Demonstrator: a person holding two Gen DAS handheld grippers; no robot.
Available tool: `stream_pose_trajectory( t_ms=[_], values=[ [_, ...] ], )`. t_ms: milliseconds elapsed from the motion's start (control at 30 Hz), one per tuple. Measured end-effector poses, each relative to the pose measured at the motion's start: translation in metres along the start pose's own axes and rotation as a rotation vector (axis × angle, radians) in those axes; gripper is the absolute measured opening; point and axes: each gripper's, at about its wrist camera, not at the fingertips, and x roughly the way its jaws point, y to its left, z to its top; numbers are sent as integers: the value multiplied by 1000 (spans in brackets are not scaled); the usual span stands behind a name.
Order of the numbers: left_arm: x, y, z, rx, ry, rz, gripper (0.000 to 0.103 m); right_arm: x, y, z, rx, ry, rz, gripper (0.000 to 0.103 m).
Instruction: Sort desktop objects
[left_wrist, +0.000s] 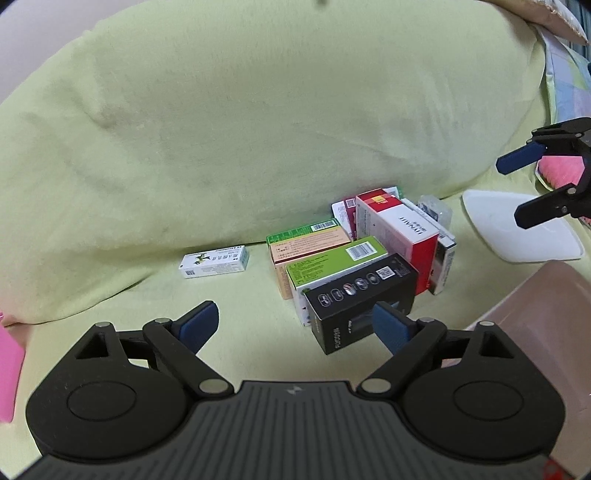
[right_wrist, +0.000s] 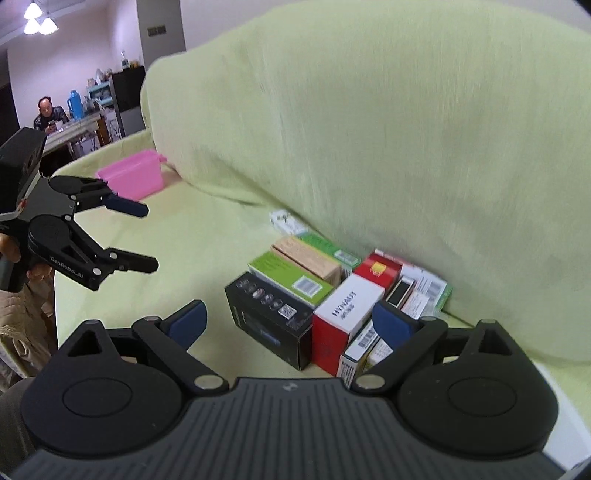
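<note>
No box is yet held: the left tool (left_wrist: 295, 325) and the right tool (right_wrist: 291, 326) are both spread apart and empty. The boxes (left_wrist: 354, 266) are clustered on the green-covered surface (left_wrist: 236, 306) against the cushion (left_wrist: 258, 129). Next, one box, probably the black box (left_wrist: 354, 299), is to be straddled and gripped.

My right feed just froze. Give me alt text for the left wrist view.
The open left gripper hovers in front of a black box at the near edge of a cluster of small cartons on a pale green cover. A white carton lies apart to the left; the open right gripper hangs over a white tray.
</note>
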Motion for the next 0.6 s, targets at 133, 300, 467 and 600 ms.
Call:
stream_pose_trajectory(
  t_ms=[133,300,467,600],
  values=[
    [15,13,5,-31,20,-46,95,19,-6,4,-22,38,7,95],
    [33,18,9,-5,37,-73,98,40,-7,10,-57,59,21,94],
    [49,13,7,100,27,-102,96,56,1,14,-159,72,51,86],
    [66,5,2,195,32,-124,92,76,13,14,-286,119,89,68]
  ],
)
